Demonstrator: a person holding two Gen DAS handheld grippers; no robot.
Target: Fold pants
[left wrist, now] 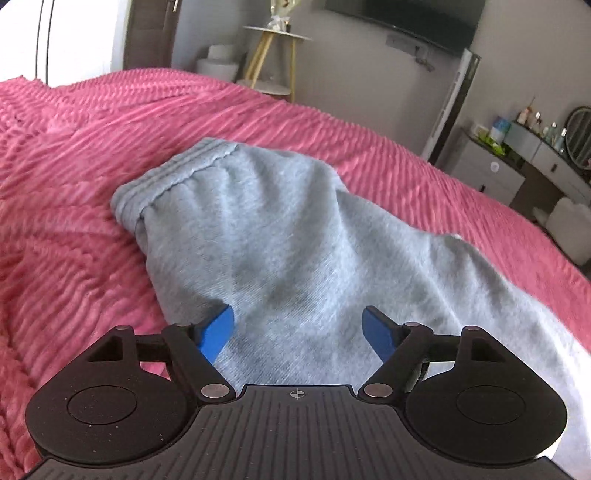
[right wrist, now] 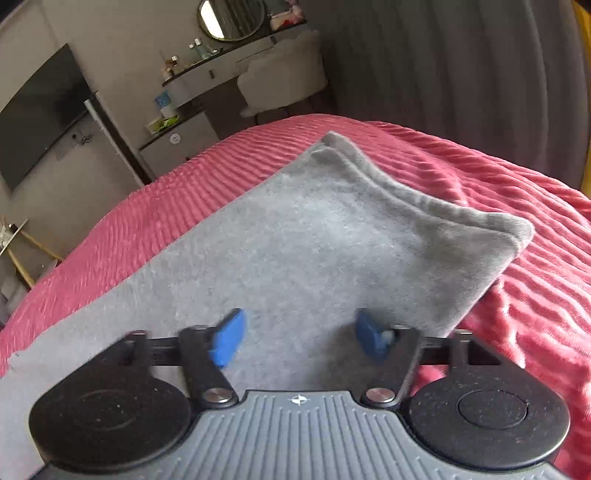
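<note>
Grey sweatpants [left wrist: 288,236] lie on a pink ribbed bedspread [left wrist: 74,155], folded lengthwise with one leg on the other. In the left wrist view the elastic waistband [left wrist: 166,181] is at the far end. My left gripper [left wrist: 298,332] is open, its blue fingertips [left wrist: 218,332] just above the cloth, holding nothing. In the right wrist view the two stacked leg cuffs [right wrist: 424,206] are at the far end of the pants [right wrist: 295,240]. My right gripper [right wrist: 300,338] is open and empty above the legs.
The bedspread [right wrist: 517,295] stretches around the pants on all sides. Beyond the bed stand a small round side table [left wrist: 275,62], a wall TV [left wrist: 402,18], a vanity desk with a mirror [right wrist: 229,18] and a white chair [right wrist: 280,77].
</note>
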